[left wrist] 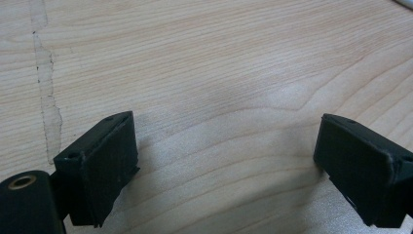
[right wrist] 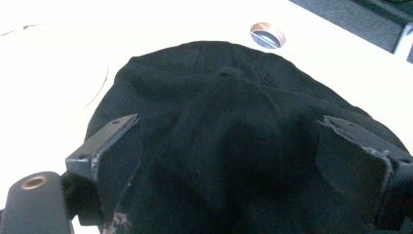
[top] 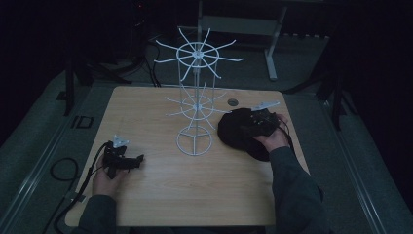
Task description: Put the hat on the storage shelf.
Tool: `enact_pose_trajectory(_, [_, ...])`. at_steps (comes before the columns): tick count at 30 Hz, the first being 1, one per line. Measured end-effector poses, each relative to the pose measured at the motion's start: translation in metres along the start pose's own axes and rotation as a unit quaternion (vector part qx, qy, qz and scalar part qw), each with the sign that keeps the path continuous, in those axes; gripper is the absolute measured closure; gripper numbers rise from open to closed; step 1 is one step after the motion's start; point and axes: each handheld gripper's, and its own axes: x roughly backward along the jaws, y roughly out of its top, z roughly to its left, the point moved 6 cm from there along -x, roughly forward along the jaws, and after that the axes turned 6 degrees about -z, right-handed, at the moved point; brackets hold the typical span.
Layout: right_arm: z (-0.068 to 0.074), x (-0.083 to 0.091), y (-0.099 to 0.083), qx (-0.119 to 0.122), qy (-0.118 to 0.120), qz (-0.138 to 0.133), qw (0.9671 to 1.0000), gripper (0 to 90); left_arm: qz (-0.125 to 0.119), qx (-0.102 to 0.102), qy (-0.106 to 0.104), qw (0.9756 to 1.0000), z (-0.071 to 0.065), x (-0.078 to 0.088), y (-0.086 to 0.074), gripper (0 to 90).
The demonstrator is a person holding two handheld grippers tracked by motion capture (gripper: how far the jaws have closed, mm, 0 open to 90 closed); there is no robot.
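High view shows a wooden table [top: 195,195] with a white wire rack [top: 195,97] of 2 tiers standing near its middle, spokes radiating from each ring. To the right of the rack's base lies a black cap [top: 238,129], touching or nearly touching the base ring. The right gripper [top: 260,122] sits over the cap's right side, a hand behind it.

Right gripper view looks down over the cap's crown [right wrist: 229,73]; the jaws stand wide apart on either side of the fabric, and nothing is pinched between the pads. Whether the pads brush the cloth I cannot tell. The left gripper [top: 124,161] rests low at the table's left front, well apart from the cap and rack. In its own view the jaws are spread wide over bare wood [left wrist: 219,73], holding nothing.

By my judgement the step in hand is the grasp of the cap, likely to hang it on a spoke. The next move calls for lowering the right jaws onto a fold or the crown and closing firmly enough that the soft cloth does not slip.
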Motion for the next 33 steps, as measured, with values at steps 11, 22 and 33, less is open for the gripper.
enact_pose_trajectory(11, [0.007, -0.018, -0.015, -0.024, 0.011, 0.056, 0.9981, 24.7, 0.000, 0.000, 0.000, 1.0000, 0.000, 0.000, 0.000, 9.6])
enact_pose_trajectory(22, [0.000, -0.022, -0.026, -0.079, 0.036, 0.083, 0.9927, 66.1, -0.001, 0.000, 0.000, 1.0000, 0.000, 0.000, 0.000, 9.6])
enact_pose_trajectory(33, [-0.006, -0.014, -0.024, -0.106, 0.054, 0.066, 0.9907, 86.7, -0.001, 0.000, 0.000, 1.0000, 0.000, 0.000, 0.000, 9.6])
